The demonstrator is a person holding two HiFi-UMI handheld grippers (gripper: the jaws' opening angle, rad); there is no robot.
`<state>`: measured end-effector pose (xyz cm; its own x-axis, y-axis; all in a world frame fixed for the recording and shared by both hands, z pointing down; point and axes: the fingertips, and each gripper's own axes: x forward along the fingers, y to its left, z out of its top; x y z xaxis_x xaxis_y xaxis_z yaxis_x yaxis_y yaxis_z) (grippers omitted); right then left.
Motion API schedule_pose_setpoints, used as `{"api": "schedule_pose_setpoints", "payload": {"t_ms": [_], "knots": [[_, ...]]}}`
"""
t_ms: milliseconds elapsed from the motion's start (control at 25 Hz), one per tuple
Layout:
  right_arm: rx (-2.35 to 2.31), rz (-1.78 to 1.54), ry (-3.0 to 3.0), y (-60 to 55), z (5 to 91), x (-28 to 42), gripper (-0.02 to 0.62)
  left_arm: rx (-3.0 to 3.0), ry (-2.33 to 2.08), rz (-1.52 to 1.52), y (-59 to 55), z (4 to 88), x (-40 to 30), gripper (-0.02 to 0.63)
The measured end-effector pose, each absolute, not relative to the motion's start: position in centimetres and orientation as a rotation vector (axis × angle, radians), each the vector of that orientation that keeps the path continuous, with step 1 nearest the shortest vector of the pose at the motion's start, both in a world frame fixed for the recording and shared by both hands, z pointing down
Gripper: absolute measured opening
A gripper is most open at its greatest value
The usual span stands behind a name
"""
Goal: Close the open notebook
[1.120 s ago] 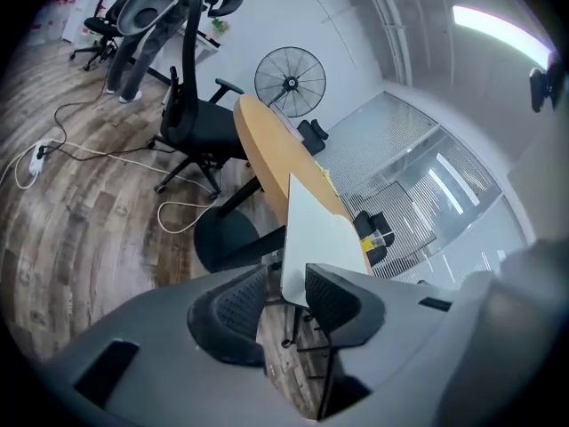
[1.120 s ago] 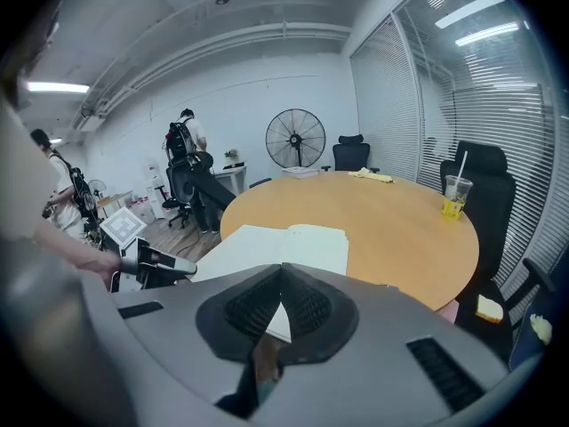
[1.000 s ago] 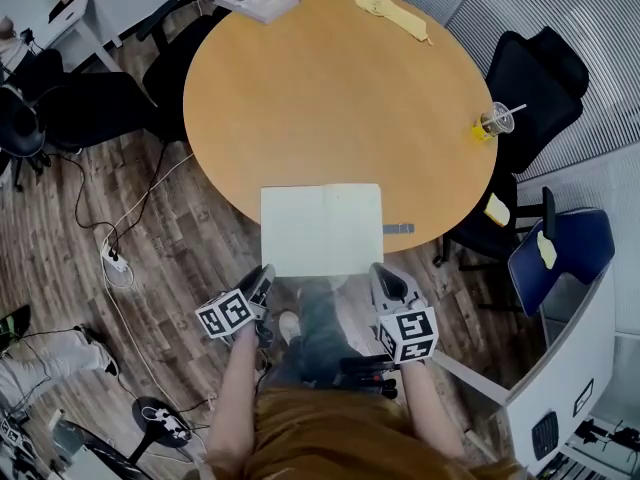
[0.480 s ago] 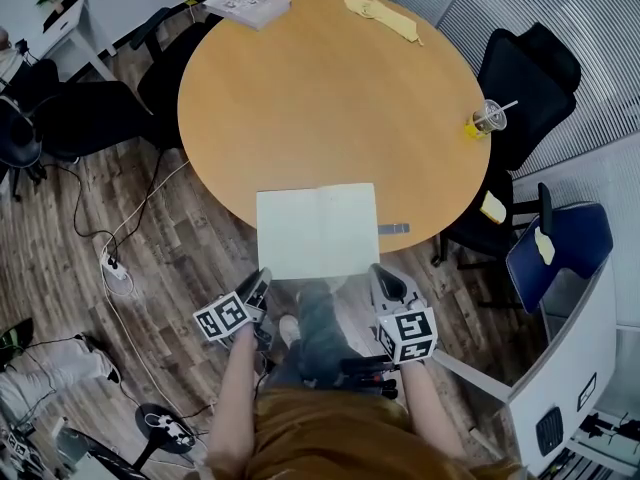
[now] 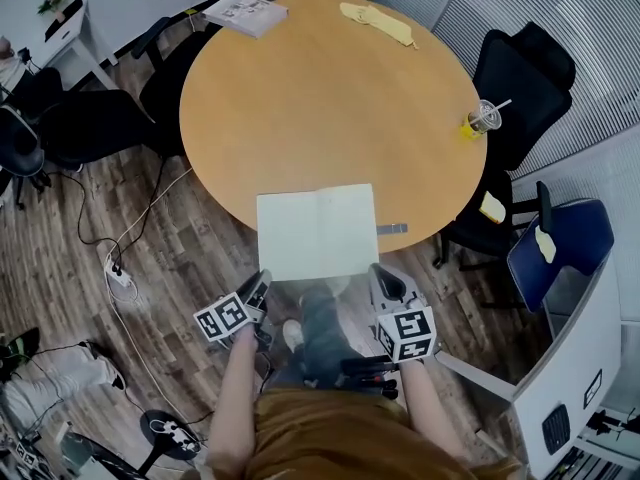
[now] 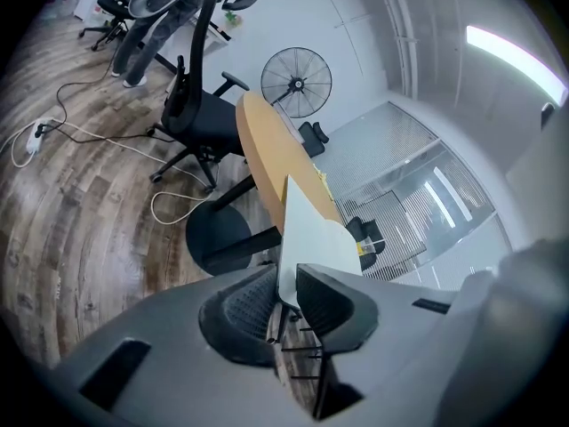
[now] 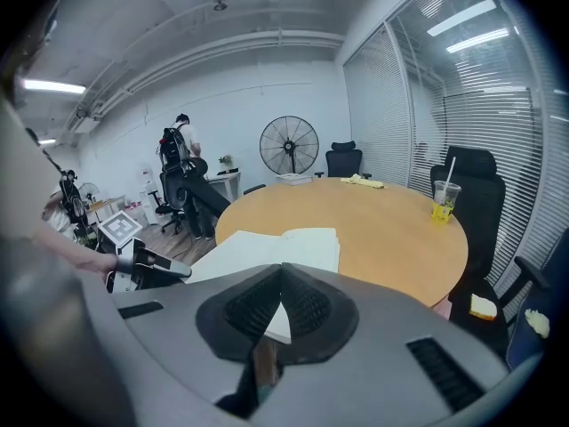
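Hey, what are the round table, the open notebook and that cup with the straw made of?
Table: likely wood-look laminate, even orange-tan, soft sheen. Notebook: matte off-white paper, thin pages. Cup: probably clear plastic, yellow drink showing through.

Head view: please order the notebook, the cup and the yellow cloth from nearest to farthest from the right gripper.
1. Notebook, right beside the right gripper, at the near edge of the table.
2. Cup, at the right edge.
3. Yellow cloth, at the far edge.
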<state>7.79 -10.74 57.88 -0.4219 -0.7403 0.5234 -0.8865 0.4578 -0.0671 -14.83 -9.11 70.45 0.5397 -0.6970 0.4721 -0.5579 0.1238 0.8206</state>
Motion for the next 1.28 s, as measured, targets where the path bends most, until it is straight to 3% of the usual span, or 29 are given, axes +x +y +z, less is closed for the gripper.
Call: {"api": "schedule_pose_setpoints", "payload": {"t_ms": [1280], "knots": [[1.428, 0.326, -2.317, -8.4, 53.9, 7.6, 0.012, 1.711, -1.059, -0.211, -9.8, 64.0, -13.9, 0.04]]}}
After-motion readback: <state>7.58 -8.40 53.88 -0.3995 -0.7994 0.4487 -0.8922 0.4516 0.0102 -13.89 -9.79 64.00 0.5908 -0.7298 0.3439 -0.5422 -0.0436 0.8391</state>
